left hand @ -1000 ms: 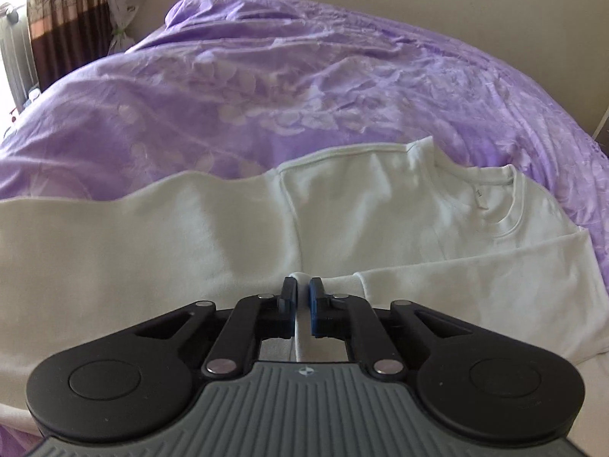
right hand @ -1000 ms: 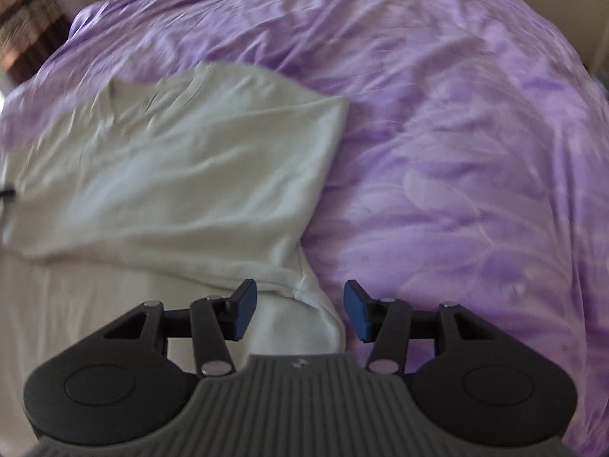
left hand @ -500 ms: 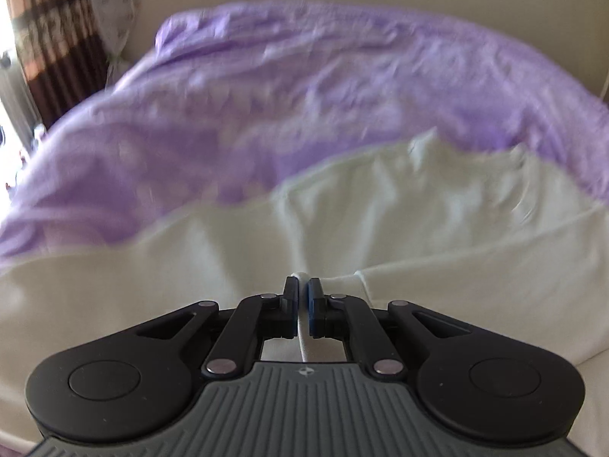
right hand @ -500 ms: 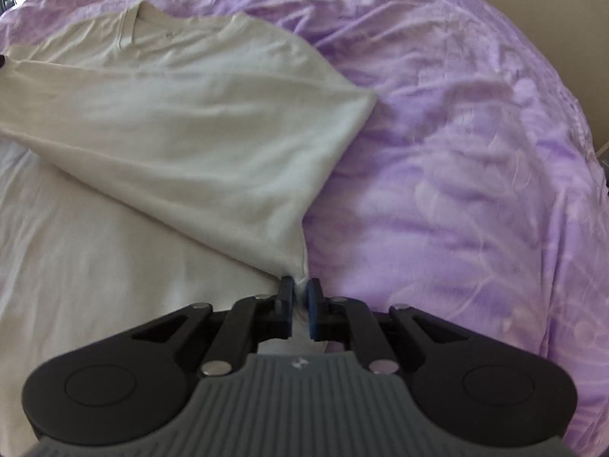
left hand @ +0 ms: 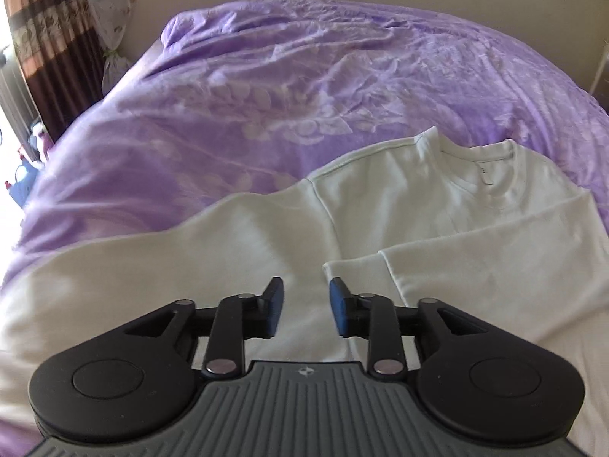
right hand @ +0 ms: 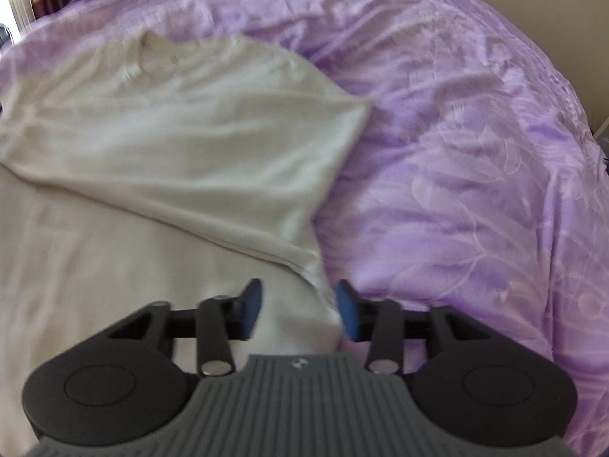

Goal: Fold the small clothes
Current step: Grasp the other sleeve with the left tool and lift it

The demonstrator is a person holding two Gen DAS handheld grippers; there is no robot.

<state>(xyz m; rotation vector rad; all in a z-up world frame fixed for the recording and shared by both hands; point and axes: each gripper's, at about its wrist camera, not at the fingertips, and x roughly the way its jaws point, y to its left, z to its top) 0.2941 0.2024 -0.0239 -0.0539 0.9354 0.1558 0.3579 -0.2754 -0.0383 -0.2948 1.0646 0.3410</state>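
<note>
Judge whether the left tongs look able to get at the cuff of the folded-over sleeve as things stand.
Probably yes. The left tongs are open, and the sleeve cuff lies flat on the white sweatshirt just ahead of the right-hand finger, with nothing covering it.

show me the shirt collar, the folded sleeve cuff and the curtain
shirt collar [left hand: 491, 179], left wrist view, on the ribbed neckline
folded sleeve cuff [left hand: 354, 270], left wrist view, on its end edge
curtain [left hand: 49, 34], left wrist view, on the patterned band

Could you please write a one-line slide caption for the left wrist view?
Open left gripper poised over a white long-sleeved shirt, one sleeve folded across, on a purple bedspread.
</note>
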